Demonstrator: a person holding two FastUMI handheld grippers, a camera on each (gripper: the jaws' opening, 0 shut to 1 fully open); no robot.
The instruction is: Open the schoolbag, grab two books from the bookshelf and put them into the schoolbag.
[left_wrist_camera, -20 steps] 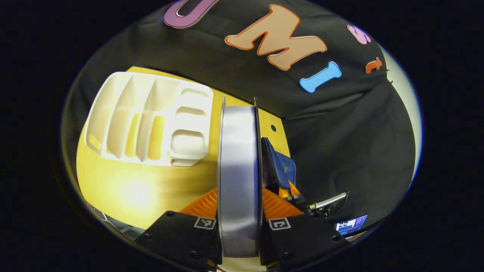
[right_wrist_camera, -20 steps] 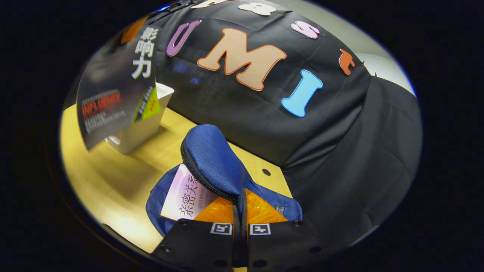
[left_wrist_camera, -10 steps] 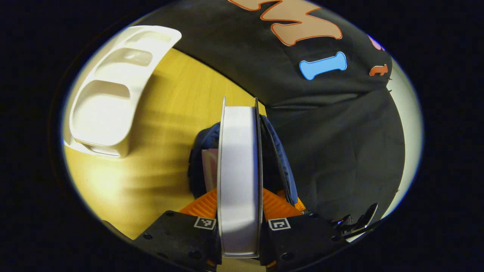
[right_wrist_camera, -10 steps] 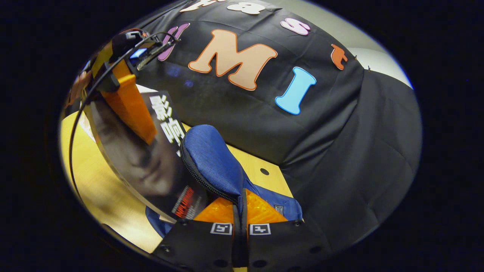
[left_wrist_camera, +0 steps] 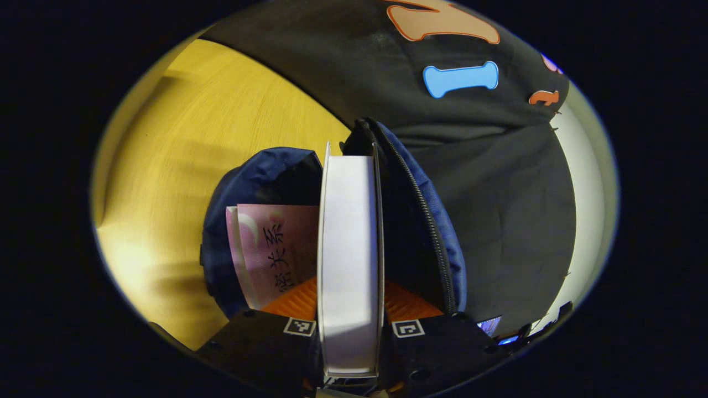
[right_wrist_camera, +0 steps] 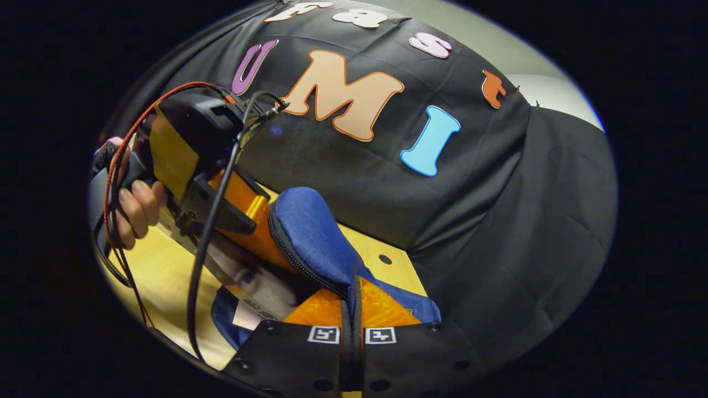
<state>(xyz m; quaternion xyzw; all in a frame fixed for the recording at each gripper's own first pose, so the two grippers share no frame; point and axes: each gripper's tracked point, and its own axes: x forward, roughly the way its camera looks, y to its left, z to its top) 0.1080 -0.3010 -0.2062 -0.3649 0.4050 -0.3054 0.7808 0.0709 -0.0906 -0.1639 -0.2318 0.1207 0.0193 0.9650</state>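
Lowered since a moment ago, the left gripper (left_wrist_camera: 349, 309) grips a book (left_wrist_camera: 349, 260) entering the schoolbag (left_wrist_camera: 437, 232) beside the pink book (left_wrist_camera: 276, 254); right gripper (right_wrist_camera: 352, 326) pinches its flap (right_wrist_camera: 312, 237).

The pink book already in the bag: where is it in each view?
Left gripper view: pink book left of centre, upright inside the blue schoolbag.
Right gripper view: only a pale corner at lower left, under the second book.
Shared landmark: the schoolbag's zipper edge.

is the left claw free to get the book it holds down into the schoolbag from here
Probably yes. The right claw pinches the schoolbag flap, holding the mouth open, and the book in the left claw is already between the flap and the pink book inside. Depth below is hidden.
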